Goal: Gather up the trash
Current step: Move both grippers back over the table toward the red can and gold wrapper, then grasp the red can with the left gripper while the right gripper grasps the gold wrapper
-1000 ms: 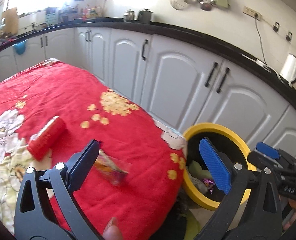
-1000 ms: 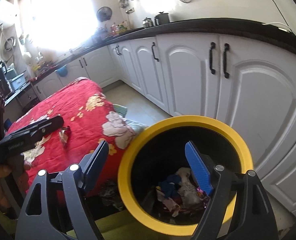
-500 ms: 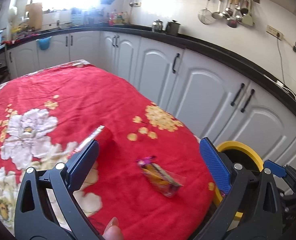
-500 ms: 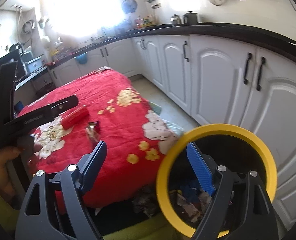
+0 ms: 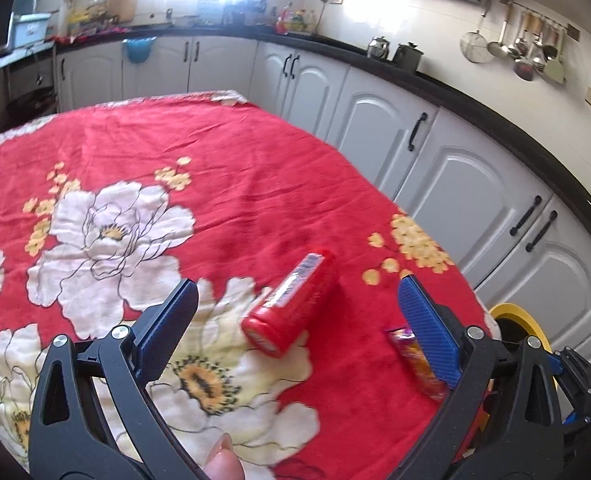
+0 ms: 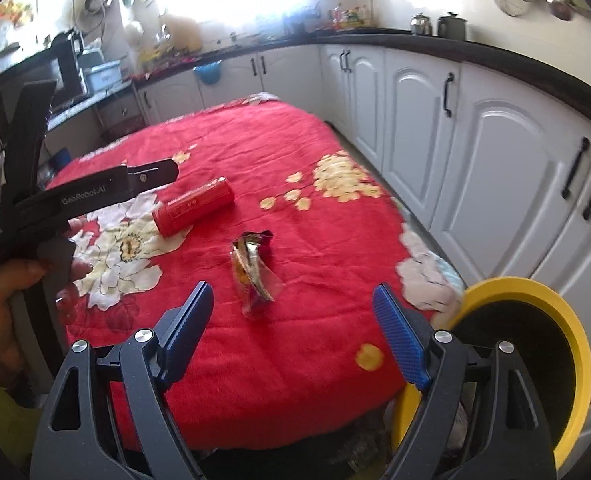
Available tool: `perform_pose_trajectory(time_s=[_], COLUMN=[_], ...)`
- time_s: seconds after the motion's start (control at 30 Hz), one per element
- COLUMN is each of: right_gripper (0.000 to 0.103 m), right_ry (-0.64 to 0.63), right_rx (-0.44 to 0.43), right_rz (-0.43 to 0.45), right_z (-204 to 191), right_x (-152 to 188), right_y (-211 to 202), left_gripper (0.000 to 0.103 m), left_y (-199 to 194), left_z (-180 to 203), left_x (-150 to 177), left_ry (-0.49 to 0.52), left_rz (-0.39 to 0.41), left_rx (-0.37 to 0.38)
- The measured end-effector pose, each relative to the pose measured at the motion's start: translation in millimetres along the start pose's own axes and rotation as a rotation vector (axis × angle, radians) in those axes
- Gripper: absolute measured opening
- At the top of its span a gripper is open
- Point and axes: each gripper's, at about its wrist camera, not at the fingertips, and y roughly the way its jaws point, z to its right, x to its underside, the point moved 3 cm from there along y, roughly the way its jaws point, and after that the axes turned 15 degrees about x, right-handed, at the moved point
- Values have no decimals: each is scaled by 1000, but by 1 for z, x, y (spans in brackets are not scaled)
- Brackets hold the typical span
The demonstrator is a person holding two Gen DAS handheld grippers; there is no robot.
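Note:
A red can lies on its side on the red flowered tablecloth. My left gripper hovers open just short of the can, which shows between its fingers. A crumpled snack wrapper lies nearer the table's edge. My right gripper stands open above the cloth, a little short of the wrapper, with nothing in it. The yellow-rimmed trash bin stands on the floor by the table's right corner.
White cabinets under a black counter run along the right and back. A hand holds the left gripper's body at the left of the right wrist view. The counter carries a kettle, pots and bottles.
Both grippers swung left, away from the bin and over the table. The can came between the left fingers; the wrapper came in front of the right gripper. Both stayed open.

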Motion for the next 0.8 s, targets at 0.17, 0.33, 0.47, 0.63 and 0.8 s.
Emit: perform_pose_trajectory(time_s=[0.17, 0.33, 0.47, 0.63, 0.8], right_gripper=[72, 45, 25, 11, 10], right_ry=[-21, -18, 0, 54, 75], right_rx=[-37, -70, -74, -98, -99], right_rz=[-55, -120, -114, -120, -109], right_z=[-12, -18, -12, -2, 1], right_x=[-4, 0, 3, 9, 16], right_y=[26, 47, 48, 46, 38], left_gripper=[88, 79, 73, 58, 42], left_y=[12, 27, 39, 45, 49], left_z=[-16, -21, -22, -20, -16], left_x=[5, 9, 12, 15, 17], left_ry=[-26, -25, -30, -20, 1], left_rz=[-30, -65, -100, -132, -152], left_rx=[12, 20, 33, 45, 49])
